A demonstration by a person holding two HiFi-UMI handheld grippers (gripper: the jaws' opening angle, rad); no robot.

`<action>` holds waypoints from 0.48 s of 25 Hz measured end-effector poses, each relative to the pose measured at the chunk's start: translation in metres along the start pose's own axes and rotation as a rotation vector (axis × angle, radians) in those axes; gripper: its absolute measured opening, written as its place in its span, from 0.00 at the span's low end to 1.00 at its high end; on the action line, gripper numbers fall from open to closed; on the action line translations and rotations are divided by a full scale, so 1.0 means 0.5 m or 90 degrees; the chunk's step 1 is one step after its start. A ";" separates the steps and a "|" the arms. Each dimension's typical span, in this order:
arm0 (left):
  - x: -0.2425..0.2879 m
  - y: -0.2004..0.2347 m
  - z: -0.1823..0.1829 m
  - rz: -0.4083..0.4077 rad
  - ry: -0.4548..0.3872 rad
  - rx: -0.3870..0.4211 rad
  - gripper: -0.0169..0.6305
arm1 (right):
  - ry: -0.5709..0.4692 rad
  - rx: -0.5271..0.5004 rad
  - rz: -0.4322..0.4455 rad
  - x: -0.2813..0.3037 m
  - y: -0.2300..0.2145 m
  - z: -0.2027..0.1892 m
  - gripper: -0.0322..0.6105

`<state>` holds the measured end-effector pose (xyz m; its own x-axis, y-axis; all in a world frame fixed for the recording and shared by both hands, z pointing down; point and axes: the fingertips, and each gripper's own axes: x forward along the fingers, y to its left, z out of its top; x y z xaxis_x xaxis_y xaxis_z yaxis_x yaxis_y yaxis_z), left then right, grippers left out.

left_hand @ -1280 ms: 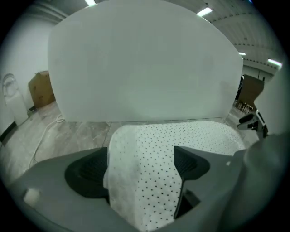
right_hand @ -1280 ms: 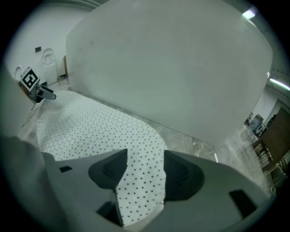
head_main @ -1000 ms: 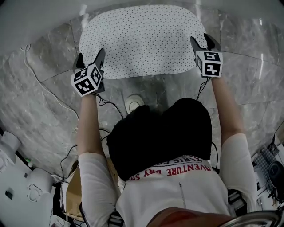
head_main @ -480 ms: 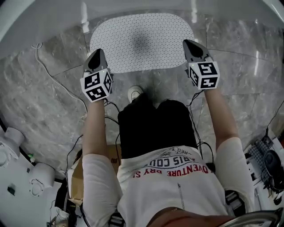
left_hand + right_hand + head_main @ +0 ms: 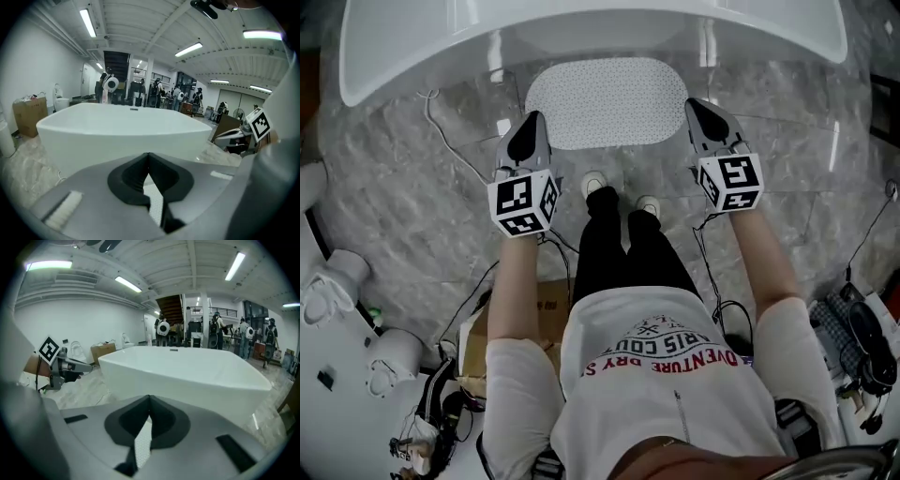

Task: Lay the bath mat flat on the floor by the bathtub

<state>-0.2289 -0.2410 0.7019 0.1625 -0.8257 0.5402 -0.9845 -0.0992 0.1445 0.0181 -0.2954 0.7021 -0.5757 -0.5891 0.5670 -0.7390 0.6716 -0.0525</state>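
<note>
While the bath mat (image 5: pixel 607 102) lies spread flat on the marble floor (image 5: pixel 403 197), with its far long edge just beside the white bathtub (image 5: pixel 581 37), both grippers hang near its front corners. The left gripper (image 5: pixel 532 127) is by the near left corner, its fingers (image 5: pixel 131 180) clenched tip to tip with nothing between them. The right gripper (image 5: pixel 698 111) is by the near right corner, its fingers (image 5: pixel 164 423) likewise pressed together and empty. In each gripper view the tub wall stands ahead and a sliver of dotted mat shows below the joined tips. The person's pale shoes (image 5: pixel 594 184) stand near the mat's front edge.
</note>
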 end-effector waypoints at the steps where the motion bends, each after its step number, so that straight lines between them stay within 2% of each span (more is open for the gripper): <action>1: -0.033 -0.012 0.045 -0.003 -0.011 0.002 0.05 | -0.011 0.001 0.002 -0.030 0.008 0.044 0.06; 4: -0.124 -0.049 0.165 -0.018 -0.032 -0.001 0.05 | -0.062 -0.011 0.006 -0.121 0.037 0.185 0.06; 8: -0.240 -0.116 0.282 -0.045 -0.050 0.009 0.05 | -0.136 -0.045 0.013 -0.257 0.080 0.343 0.06; 12: -0.346 -0.162 0.412 -0.051 -0.120 0.049 0.05 | -0.185 -0.069 -0.004 -0.374 0.098 0.468 0.06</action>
<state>-0.1907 -0.2045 0.4257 0.2325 -0.9017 0.3644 -0.9722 -0.2052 0.1126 0.0077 -0.2572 0.4013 -0.6587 -0.6866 0.3077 -0.7103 0.7023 0.0469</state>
